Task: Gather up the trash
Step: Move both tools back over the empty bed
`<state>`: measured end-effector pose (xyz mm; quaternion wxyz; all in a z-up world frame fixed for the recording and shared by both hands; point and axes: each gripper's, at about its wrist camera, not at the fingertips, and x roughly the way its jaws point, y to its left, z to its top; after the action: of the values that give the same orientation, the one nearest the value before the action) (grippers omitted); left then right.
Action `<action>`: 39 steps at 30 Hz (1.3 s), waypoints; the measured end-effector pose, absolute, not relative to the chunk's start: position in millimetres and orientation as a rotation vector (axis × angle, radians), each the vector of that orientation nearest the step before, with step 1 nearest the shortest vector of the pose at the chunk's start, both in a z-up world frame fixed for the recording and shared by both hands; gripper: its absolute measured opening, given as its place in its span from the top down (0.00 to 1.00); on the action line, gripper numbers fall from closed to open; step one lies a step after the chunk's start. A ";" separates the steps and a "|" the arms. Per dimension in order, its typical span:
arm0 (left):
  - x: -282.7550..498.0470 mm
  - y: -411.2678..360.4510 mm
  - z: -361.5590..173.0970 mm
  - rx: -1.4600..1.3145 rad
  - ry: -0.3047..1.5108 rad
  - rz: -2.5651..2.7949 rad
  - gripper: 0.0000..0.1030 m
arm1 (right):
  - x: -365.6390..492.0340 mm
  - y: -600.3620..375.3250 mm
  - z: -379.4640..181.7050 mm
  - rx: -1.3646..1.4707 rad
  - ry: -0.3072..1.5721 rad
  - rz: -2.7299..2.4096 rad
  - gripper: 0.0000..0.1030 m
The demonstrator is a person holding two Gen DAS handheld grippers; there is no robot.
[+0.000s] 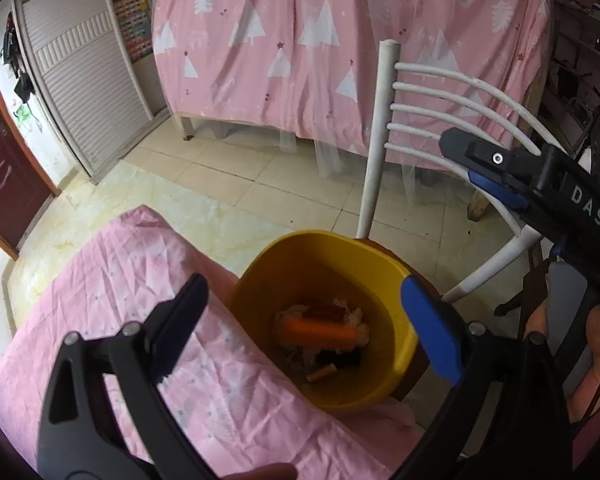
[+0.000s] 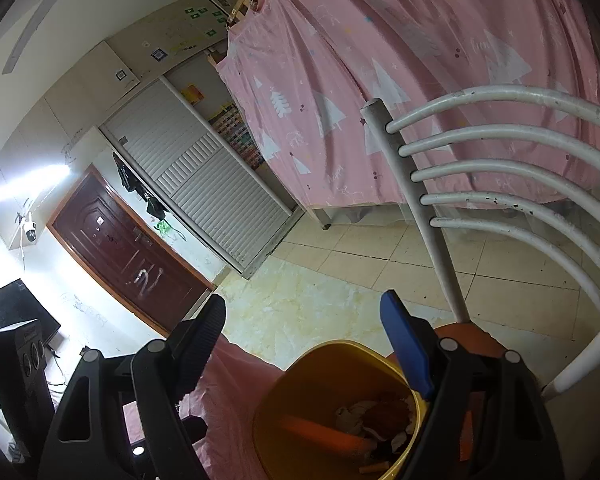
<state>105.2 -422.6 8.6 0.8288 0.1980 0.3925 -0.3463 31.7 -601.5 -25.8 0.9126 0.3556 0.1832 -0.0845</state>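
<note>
A yellow bin (image 1: 372,256) stands by the pink-covered surface (image 1: 148,304). It holds an orange carrot-like stick (image 1: 316,330), crumpled white paper (image 1: 362,316), a red-brown scrap (image 1: 326,310) and a small tan stub (image 1: 321,373). My left gripper (image 1: 304,312) is open and empty, just above the bin's mouth. My right gripper (image 2: 304,328) is open and empty, above the bin (image 2: 296,408); it also shows in the left wrist view (image 1: 496,168) at the upper right. The trash (image 2: 380,412) shows inside the bin in the right wrist view.
A white slatted chair (image 1: 384,128) stands right behind the bin; its back (image 2: 500,168) is close to my right gripper. A pink tree-print curtain (image 1: 308,40) hangs behind. Tiled floor (image 1: 236,176), a grey louvred wardrobe (image 2: 204,184) and a dark red door (image 2: 128,252) lie to the left.
</note>
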 end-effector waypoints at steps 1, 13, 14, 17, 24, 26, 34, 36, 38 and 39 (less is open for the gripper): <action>105.9 -420.2 8.4 0.417 0.834 -0.732 0.10 | 32.6 -600.6 -26.3 0.734 0.379 -0.170 0.29; 115.4 -367.0 22.1 0.309 0.814 -0.661 0.10 | 46.2 -572.5 -22.1 0.674 0.409 -0.117 0.26; 115.5 -362.3 23.4 0.301 0.810 -0.654 0.10 | 46.8 -568.8 -20.7 0.665 0.408 -0.112 0.26; 117.6 -340.5 28.9 0.272 0.785 -0.613 0.10 | 47.0 -554.5 -14.2 0.623 0.390 -0.100 0.24; 129.5 -281.4 40.0 0.194 0.728 -0.475 0.10 | 52.9 -510.3 1.6 0.523 0.368 -0.032 0.19; 131.6 -266.4 40.3 0.179 0.718 -0.443 0.08 | 55.9 -496.9 3.5 0.515 0.373 0.003 0.17; 136.0 -192.7 35.0 0.099 0.683 -0.282 0.08 | 73.0 -436.7 17.0 0.434 0.397 0.100 0.15; 136.3 -174.2 34.4 0.074 0.677 -0.246 0.08 | 80.1 -420.2 20.5 0.416 0.402 0.132 0.15; 135.9 -159.9 33.8 0.056 0.678 -0.231 0.08 | 85.6 -404.1 23.6 0.400 0.408 0.157 0.15; 135.0 -150.6 34.0 0.044 0.676 -0.223 0.08 | 89.1 -395.4 25.5 0.392 0.413 0.170 0.15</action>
<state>135.0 -150.6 34.0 0.9370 0.0215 0.3311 -0.1093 89.1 -395.4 25.5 0.9562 0.1930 0.2036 0.0836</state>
